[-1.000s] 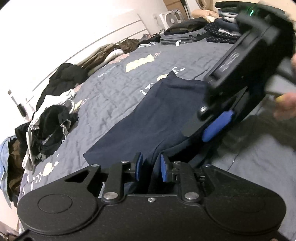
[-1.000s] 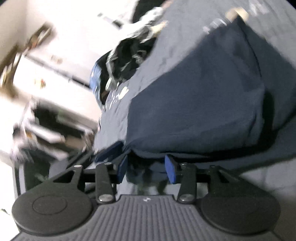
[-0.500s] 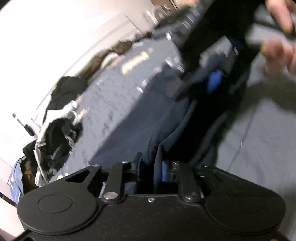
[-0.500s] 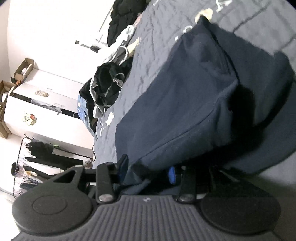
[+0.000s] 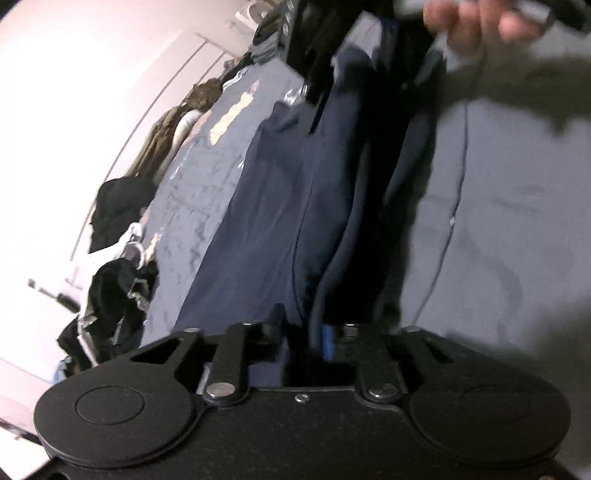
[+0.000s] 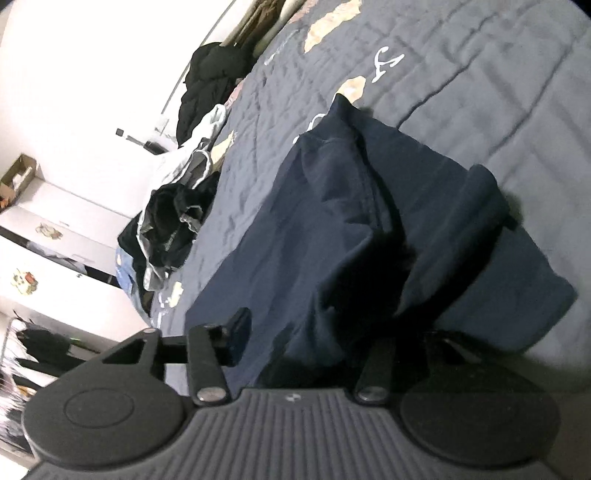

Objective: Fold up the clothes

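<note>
Jaws first: on the left gripper (image 5: 301,325), just been opening, with a fold of the navy garment (image 5: 295,192) between the fingers; too blurred to tell whether the pads press on it. On the right gripper (image 6: 310,339), spread about halfway and clamped on a thick bunch of the same garment, near finger (image 6: 238,332) bare at the cloth's edge, far finger buried under fabric. Garment spread on the bed (image 6: 480,92), over a grey-blue quilt with pale lettering and patches, tented upward toward both grippers. Beside it along the bed's far edge, well apart from the garment: a heap of dark and white clothes (image 6: 173,229), then a black jacket (image 6: 210,74), then olive-brown pieces by the wall. Nothing between either gripper and the cloth. Both grippers angled down at the bed, and both views tilted so that the bed runs diagonally. Only in the left wrist view: a blurred hand (image 5: 469,22) at the top edge above the garment, a thin cord (image 5: 458,184) trailing across bare quilt, and stacked clothes far back, too blurred to name. Only in the right wrist view: a white cupboard with stickers (image 6: 55,258), a cardboard box (image 6: 18,177) on top of it, and the garment's folded-over far corner.
</note>
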{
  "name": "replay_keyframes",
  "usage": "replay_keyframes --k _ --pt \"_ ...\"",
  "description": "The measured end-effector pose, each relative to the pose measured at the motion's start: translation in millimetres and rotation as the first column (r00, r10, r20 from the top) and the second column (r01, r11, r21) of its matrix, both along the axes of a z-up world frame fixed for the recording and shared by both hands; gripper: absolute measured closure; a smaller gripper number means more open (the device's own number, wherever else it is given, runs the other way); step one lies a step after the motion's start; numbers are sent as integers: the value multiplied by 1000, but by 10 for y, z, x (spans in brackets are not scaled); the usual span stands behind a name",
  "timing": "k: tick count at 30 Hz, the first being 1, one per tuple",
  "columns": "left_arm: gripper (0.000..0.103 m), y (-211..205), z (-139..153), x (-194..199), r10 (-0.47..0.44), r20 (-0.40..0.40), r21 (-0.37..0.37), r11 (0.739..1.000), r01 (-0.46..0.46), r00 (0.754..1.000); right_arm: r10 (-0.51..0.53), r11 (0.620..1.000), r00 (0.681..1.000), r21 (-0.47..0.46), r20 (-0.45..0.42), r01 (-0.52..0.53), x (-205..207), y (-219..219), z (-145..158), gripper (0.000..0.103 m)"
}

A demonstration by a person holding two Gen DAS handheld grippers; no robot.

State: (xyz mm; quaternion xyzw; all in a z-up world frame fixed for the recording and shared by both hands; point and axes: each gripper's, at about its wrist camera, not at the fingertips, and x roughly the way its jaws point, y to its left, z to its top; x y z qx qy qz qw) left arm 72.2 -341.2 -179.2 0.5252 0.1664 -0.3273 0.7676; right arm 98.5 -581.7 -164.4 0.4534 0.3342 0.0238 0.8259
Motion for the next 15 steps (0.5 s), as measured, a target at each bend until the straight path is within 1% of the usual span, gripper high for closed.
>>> replay_keyframes --k 2,3,5,6,7,9,11,12,13,15 --pt "73 -4 -5 34 12 -5 -16 1000 -12 1000 10 999 1000 -39 22 -9 -26 20 55 85" --pt "74 4 7 62 20 -29 -24 1000 -21 999 16 999 999 -50 47 -14 -46 18 111 88" --pt "86 42 51 104 22 -72 -35 999 -25 997 30 997 995 -72 97 -23 -87 14 223 91" --pt "87 62 93 112 23 -68 -38 999 -26 997 31 997 993 -80 118 -21 -99 6 265 91" --pt "88 81 164 112 26 -52 -50 998 -28 998 28 996 992 -84 126 -17 -90 -5 276 91" --pt "88 118 304 117 32 -16 -76 997 -33 999 23 997 994 -80 109 -14 -52 -21 232 91" --pt "88 144 429 147 46 50 -93 995 -41 998 10 998 995 -57 98 -4 -45 -45 197 91" --pt "88 144 430 160 47 85 -69 997 -42 995 15 999 994 -45 111 -10 -42 -53 220 91" --pt "86 136 395 166 49 93 -32 998 -46 994 24 999 991 -39 130 -19 -37 -56 257 91" --pt "82 130 250 178 55 94 51 997 -60 994 56 998 989 -43 137 -50 7 -38 299 91"
